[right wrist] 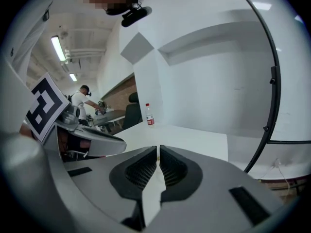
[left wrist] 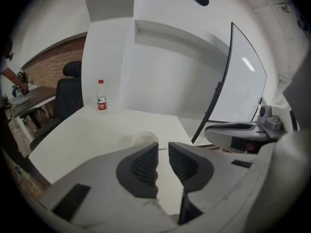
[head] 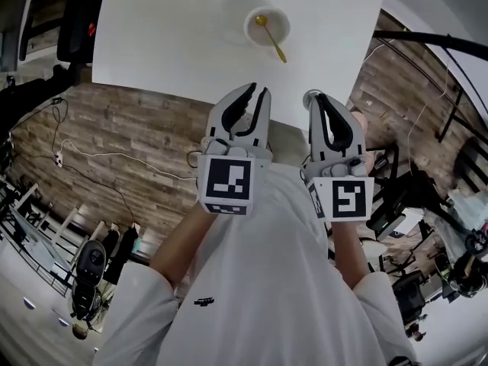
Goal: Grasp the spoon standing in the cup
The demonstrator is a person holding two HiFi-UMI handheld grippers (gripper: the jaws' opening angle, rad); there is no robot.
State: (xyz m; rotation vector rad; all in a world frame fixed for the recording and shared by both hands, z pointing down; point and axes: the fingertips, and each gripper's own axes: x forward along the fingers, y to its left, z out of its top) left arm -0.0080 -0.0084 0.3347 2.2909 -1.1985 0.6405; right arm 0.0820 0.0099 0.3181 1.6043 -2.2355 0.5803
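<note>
- Spoon (head: 271, 40), gold-coloured, leaned in the white cup (head: 253, 23) on the white surface (head: 168, 36), its handle slanting over the rim toward the person.
- Left tool (head: 256, 91) was held out ahead of the chest, angled downward at the near edge of the surface, its jaws a narrow gap apart with nothing between them.
- Right tool (head: 314, 99) sat just beside it, pointing the same way, jaws drawn together and empty.
- Both tools were well apart from the cup.

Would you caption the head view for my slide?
Left gripper and right gripper hover short of cup holding spoon.
</note>
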